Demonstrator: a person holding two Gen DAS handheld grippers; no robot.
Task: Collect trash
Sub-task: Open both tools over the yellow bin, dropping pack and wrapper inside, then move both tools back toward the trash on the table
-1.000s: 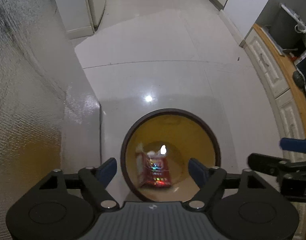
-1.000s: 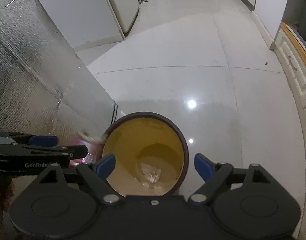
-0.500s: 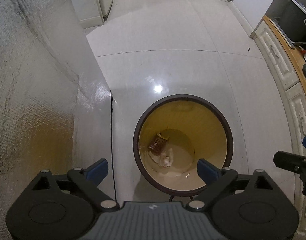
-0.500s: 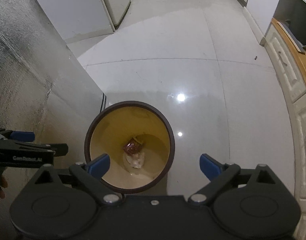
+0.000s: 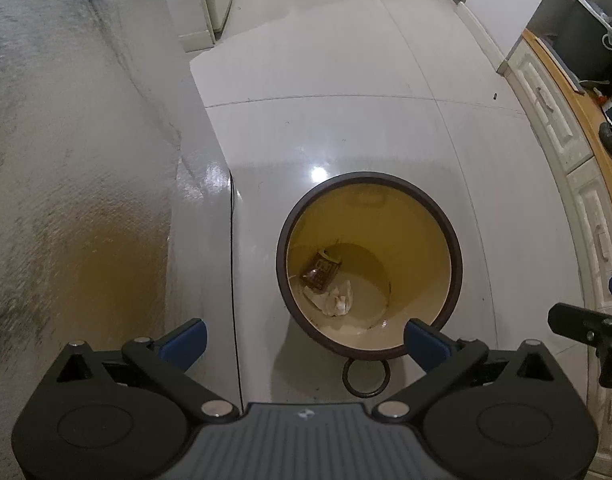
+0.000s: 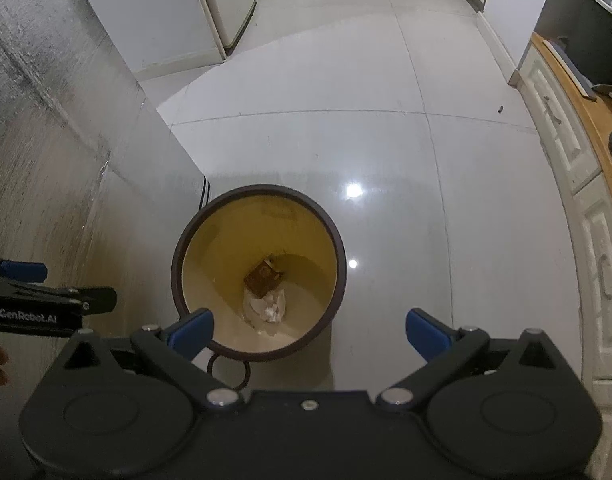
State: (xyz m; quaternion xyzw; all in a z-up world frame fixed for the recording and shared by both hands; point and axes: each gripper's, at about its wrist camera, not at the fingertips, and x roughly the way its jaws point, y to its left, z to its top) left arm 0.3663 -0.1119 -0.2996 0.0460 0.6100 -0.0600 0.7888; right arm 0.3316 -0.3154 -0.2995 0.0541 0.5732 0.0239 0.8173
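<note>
While both my tongs, left (image 5: 303, 338) and right (image 6: 308, 328), are spreading wide with nothing between them, the trash lies at the bottom of the yellow bin (image 5: 426, 240): a brown-red wrapper (image 5: 321, 272) touching a crumpled white paper (image 5: 338, 299).

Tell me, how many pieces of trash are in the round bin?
2. A brown snack wrapper lies on the bottom of the bin, and a crumpled white tissue lies right beside it, touching. Something smaller could hide beneath them.
</note>
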